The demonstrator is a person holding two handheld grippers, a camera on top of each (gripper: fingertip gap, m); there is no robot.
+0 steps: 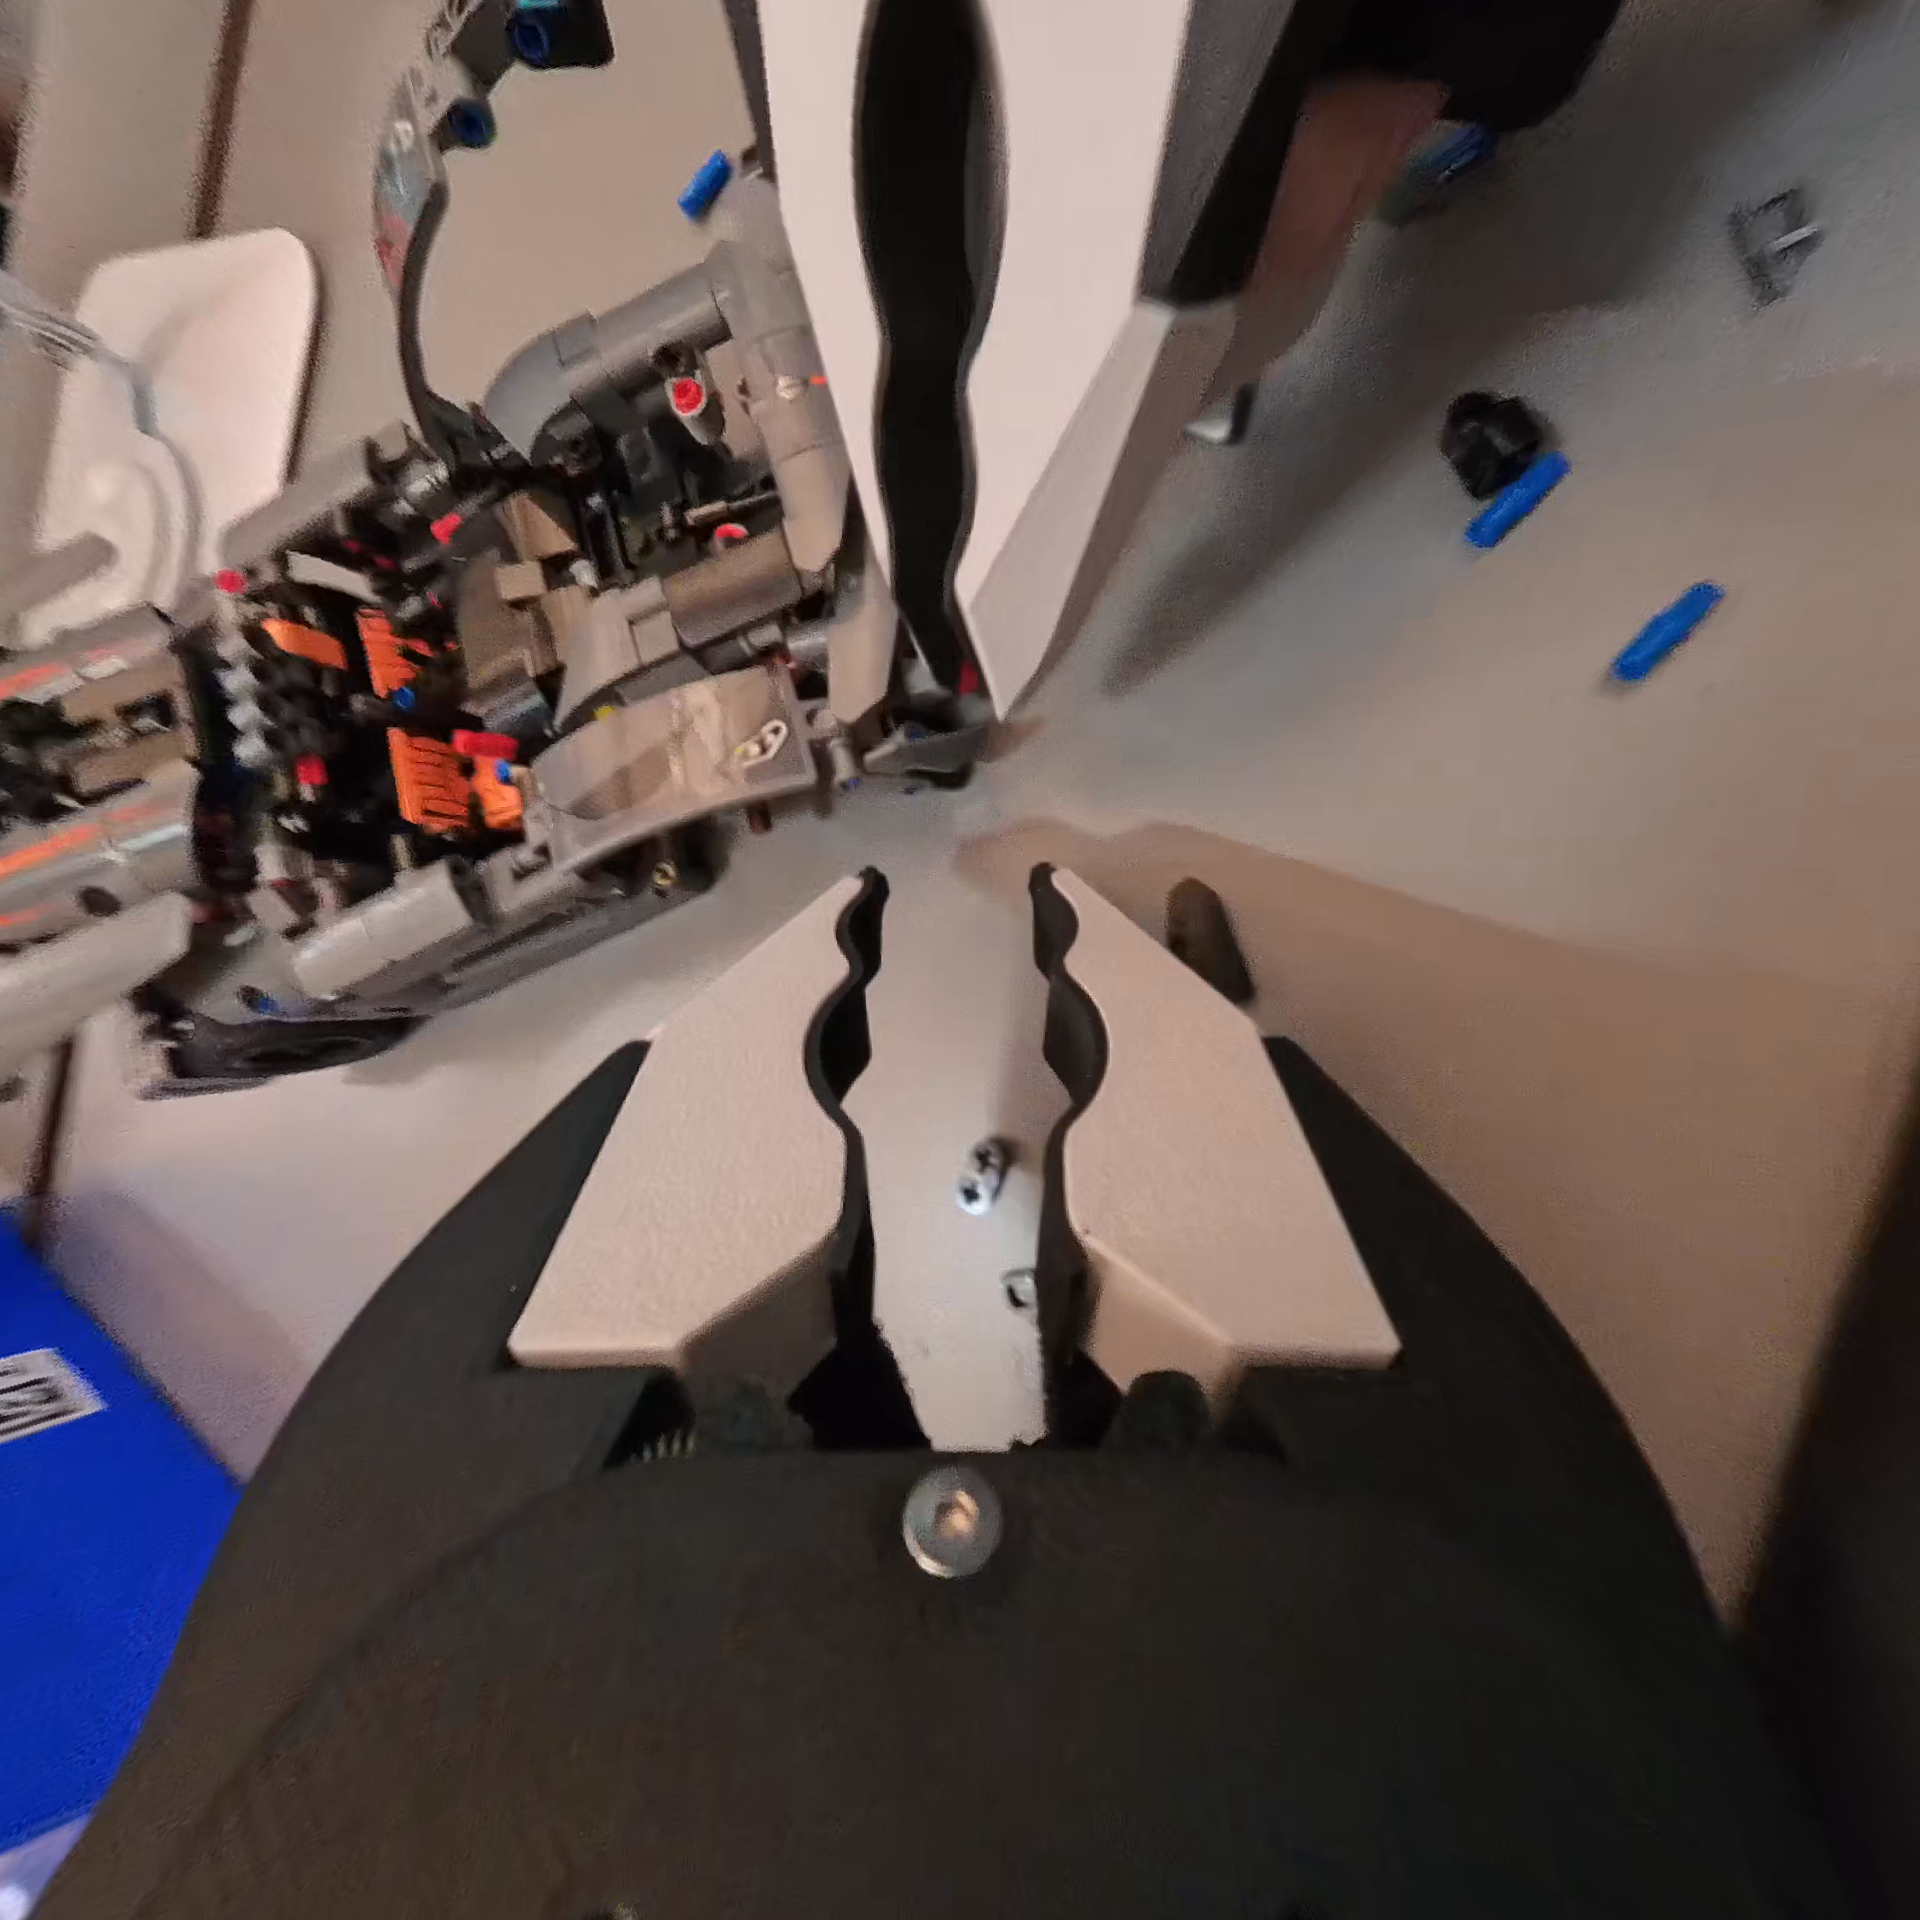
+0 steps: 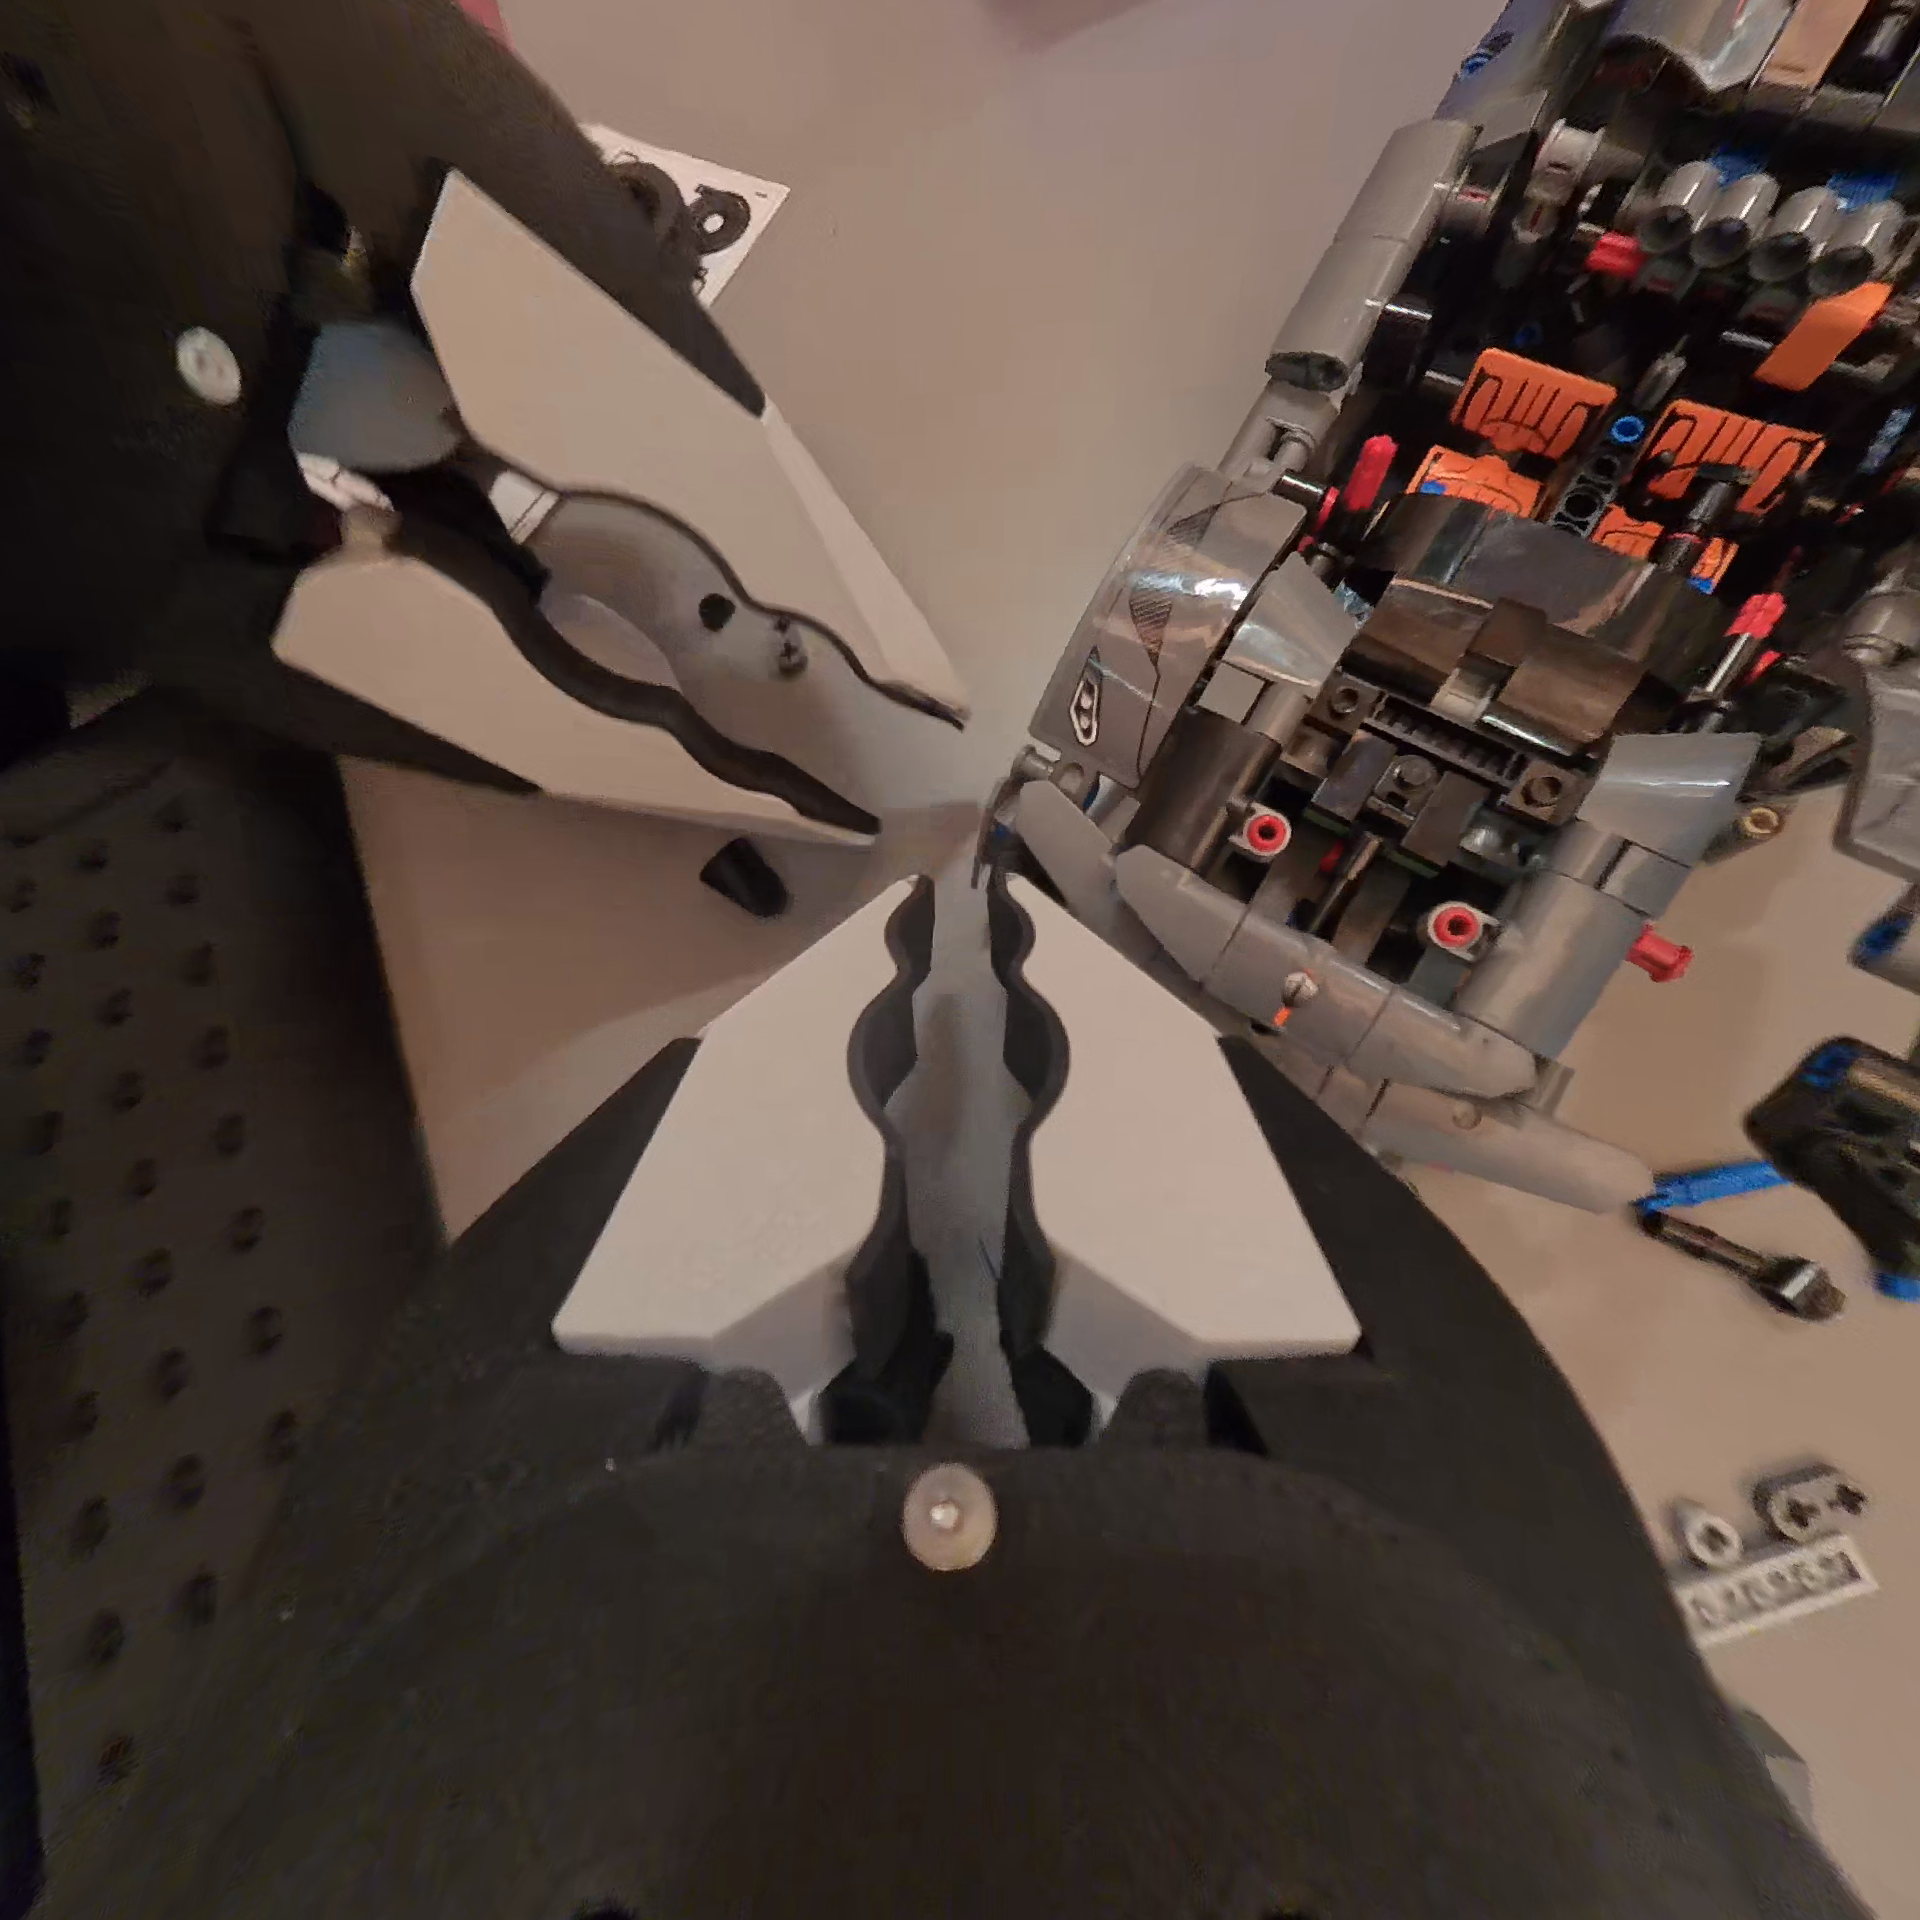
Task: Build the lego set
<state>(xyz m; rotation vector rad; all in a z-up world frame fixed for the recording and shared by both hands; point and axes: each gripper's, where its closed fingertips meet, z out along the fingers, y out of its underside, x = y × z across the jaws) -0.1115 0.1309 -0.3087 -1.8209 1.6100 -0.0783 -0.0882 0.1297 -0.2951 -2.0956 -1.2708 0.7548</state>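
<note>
Both your claws gape: left claw [image 1: 956, 883] empty, lego model [image 1: 540, 665] ahead-left; right claw [image 2: 954, 894] tips just beside it.

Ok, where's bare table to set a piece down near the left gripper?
Bare table lies right of the left gripper, below the blue pins. Another patch sits between the lego model and the blue box. Crowded: the model's corner by the right gripper, and silver pieces in the left gripper's gap.
</note>
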